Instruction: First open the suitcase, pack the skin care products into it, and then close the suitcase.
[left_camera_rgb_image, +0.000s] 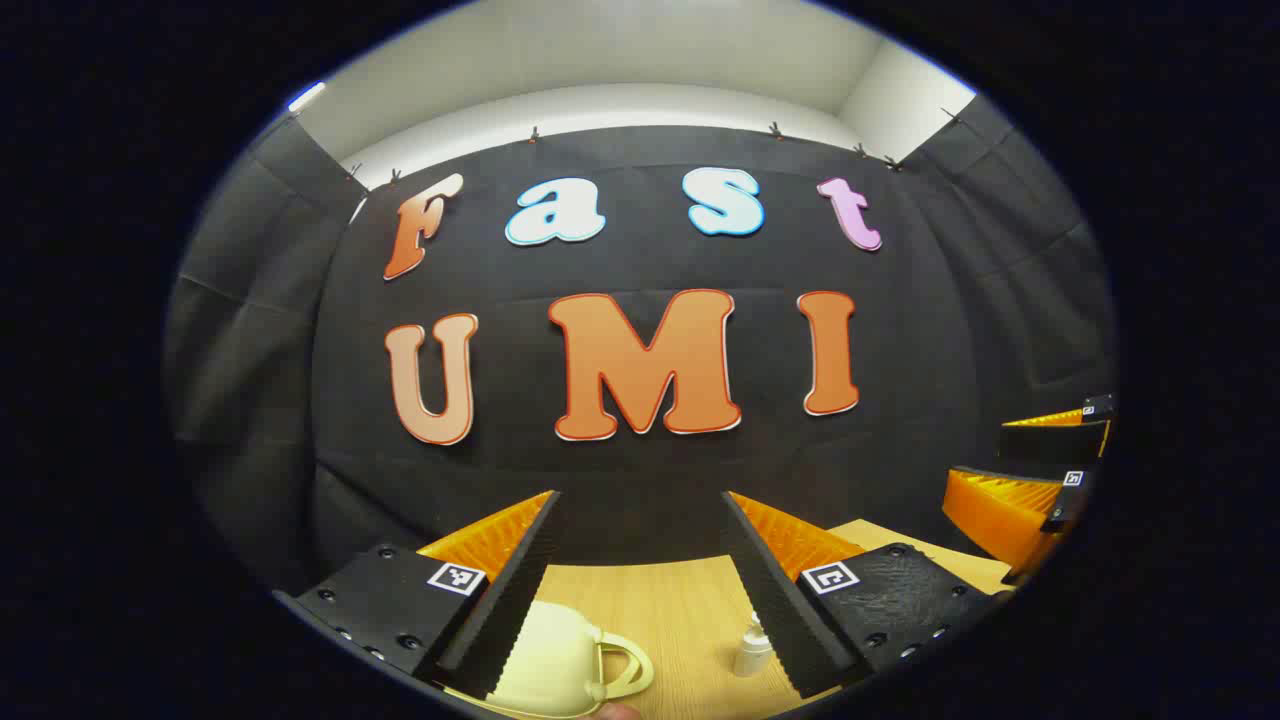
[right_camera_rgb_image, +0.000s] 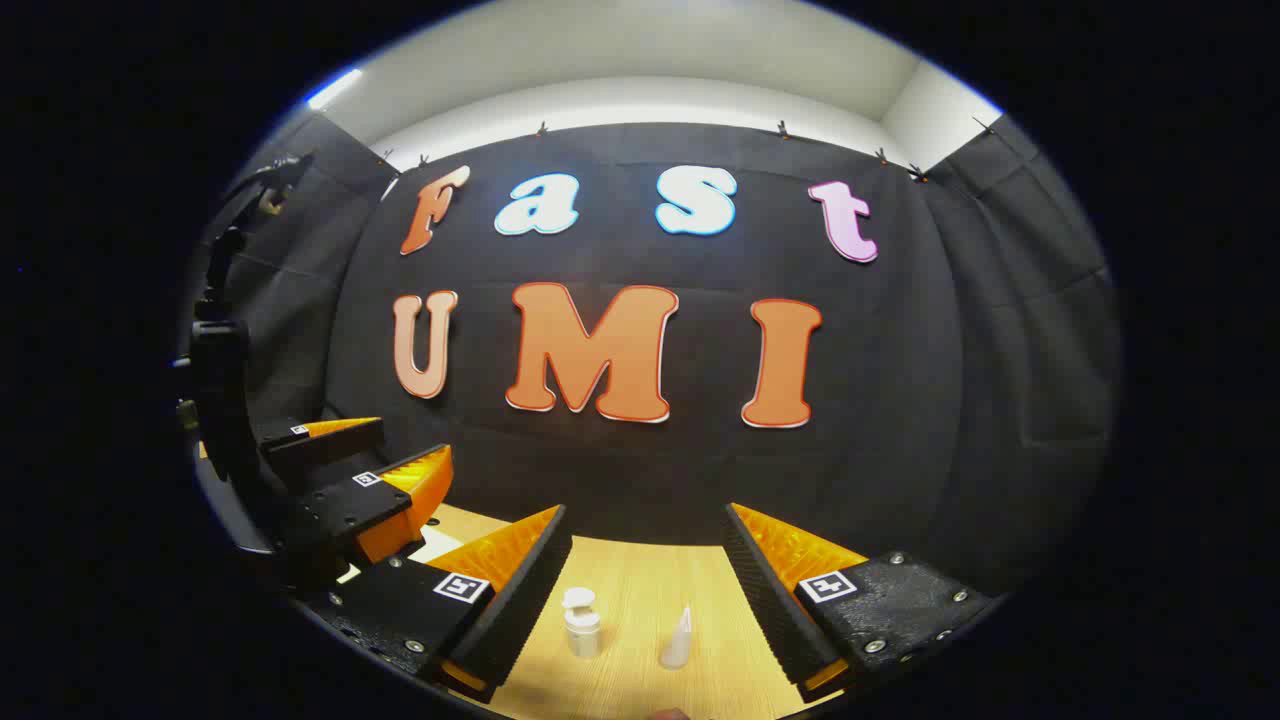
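Both grippers sit high and level above the table (left_camera_rgb_image: 660, 600), pointed at the back wall, nothing grasped yet, so the step in hand is opening the suitcase (left_camera_rgb_image: 545, 665). It's the pale yellow case at the bottom of the left gripper view, handle (left_camera_rgb_image: 628, 668) toward the right, lying just under and between your left gripper (left_camera_rgb_image: 640, 580) fingers. Left gripper is spread wide and empty; right gripper (right_camera_rgb_image: 645, 590) is likewise wide and empty. Tip the left one down first: right now the camera looks mostly at the wall and the case is cut off by the frame edge, so I can't tell where the latch or seam is. Get the seam in view before committing. Pin the base with one gripper and lift the lid with the other, otherwise a light case will probably just slide on the wood. Keep clear of the small white bottle (left_camera_rgb_image: 752, 652) standing just beside your left gripper's right finger; it looks easy to knock over. In the right gripper view, a capped white jar (right_camera_rgb_image: 581, 622) and a white cone-shaped tube (right_camera_rgb_image: 678, 638) stand on the table between the fingers, apart from each other. Leave them until the lid is up. The left gripper shows at the left of that view, close alongside, so mind the spacing as both hands drop.
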